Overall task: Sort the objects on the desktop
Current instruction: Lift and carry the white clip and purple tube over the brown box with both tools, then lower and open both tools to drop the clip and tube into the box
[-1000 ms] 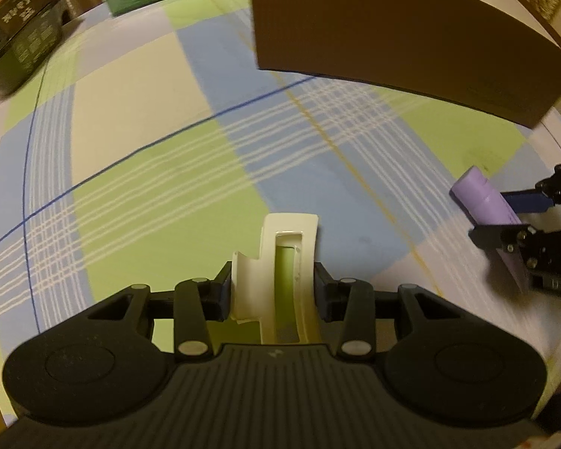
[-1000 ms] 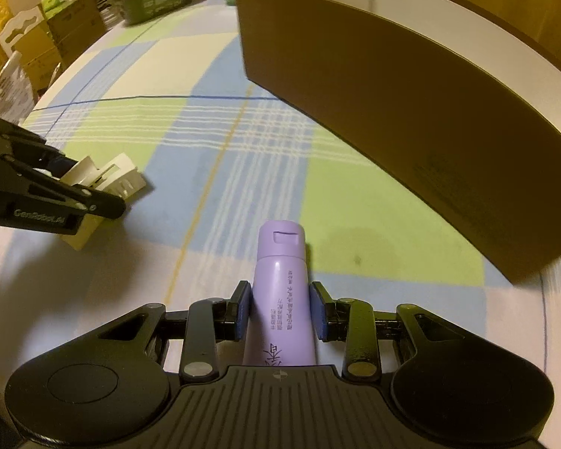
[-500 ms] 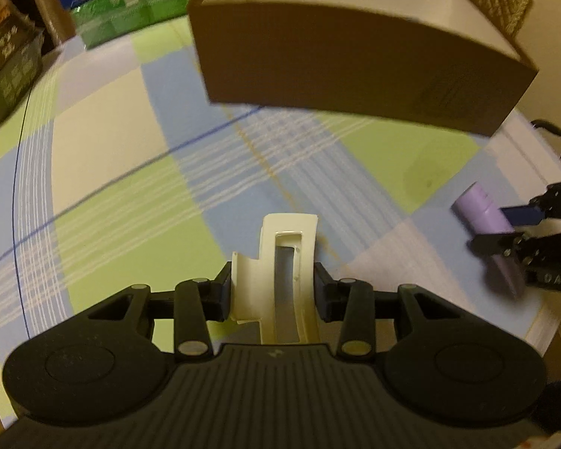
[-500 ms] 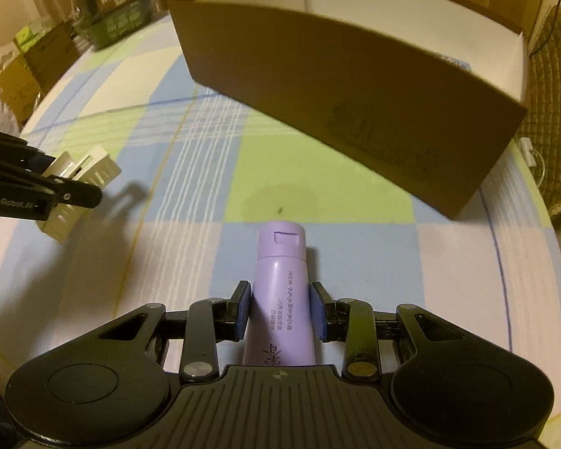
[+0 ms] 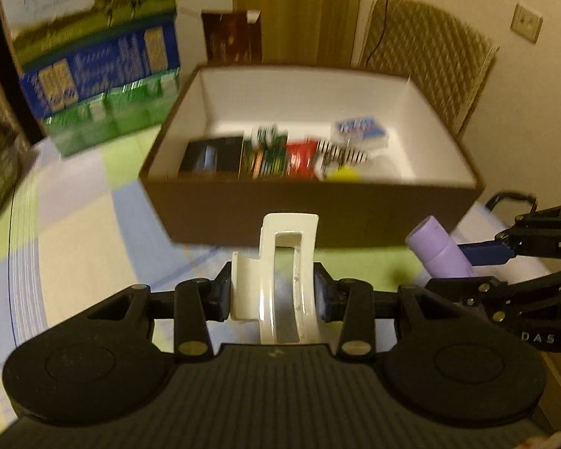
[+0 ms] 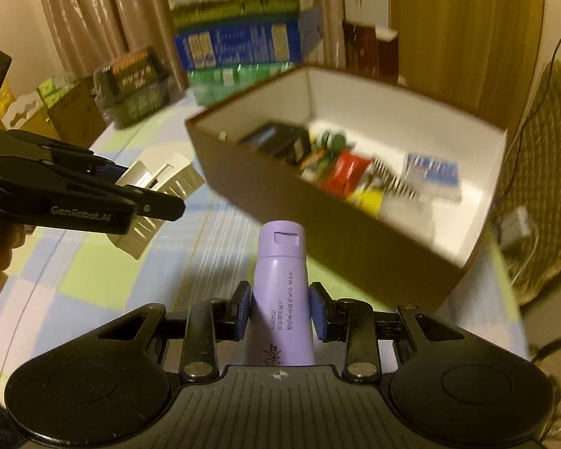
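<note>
Left gripper [image 5: 276,292]: jaws clamped on a white clip [image 5: 280,277]. Right gripper [image 6: 278,310]: jaws clamped on a purple tube [image 6: 280,299]. Both items are held clear above the bench [image 5: 74,205], short of the box [image 5: 318,217], evidently for depositing among its contents.

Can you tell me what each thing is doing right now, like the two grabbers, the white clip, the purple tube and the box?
left gripper: shut on the white hair clip.
white hair clip: held, off the table.
right gripper: shut on the purple tube.
purple tube: held, cap closed, pointing toward the box.
brown box: open on top, partly filled with small items.
</note>
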Demonstrator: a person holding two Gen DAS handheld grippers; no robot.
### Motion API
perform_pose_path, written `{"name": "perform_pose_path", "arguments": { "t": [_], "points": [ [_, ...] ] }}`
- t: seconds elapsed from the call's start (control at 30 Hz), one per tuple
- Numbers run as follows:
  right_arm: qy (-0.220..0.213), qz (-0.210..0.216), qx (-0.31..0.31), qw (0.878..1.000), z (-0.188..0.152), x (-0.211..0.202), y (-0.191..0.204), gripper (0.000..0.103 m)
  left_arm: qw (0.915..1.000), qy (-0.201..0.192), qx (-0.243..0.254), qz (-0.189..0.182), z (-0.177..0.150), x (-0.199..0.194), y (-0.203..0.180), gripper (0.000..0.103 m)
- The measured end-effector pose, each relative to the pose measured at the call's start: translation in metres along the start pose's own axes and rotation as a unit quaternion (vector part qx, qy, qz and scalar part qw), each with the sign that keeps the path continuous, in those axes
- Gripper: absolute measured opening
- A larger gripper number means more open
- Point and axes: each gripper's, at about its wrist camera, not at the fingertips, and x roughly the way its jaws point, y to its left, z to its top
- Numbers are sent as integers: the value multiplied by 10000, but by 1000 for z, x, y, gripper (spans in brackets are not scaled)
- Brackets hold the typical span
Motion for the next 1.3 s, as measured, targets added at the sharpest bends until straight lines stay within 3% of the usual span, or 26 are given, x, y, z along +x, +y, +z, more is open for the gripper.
{"name": "perform_pose_path", "arguments": {
  "t": [0.3,0.5,0.83,1.3],
  "points": [
    [-596,-163,189,9979,47,-17,-33,31,9990,-423,12,-122,57,1,-6,36],
    [-745,-376,260,9962,77,-12,-63,31,9984,-535,54,-193,92,15,-9,36],
    [-534,-442,310,9971,100,18,-101,31,9993,-276,28,-258,124,58,-10,36],
    [73,-517,292,9982,95,70,-121,31,9989,411,83,-232,121,131,-13,36]
  ]
}}
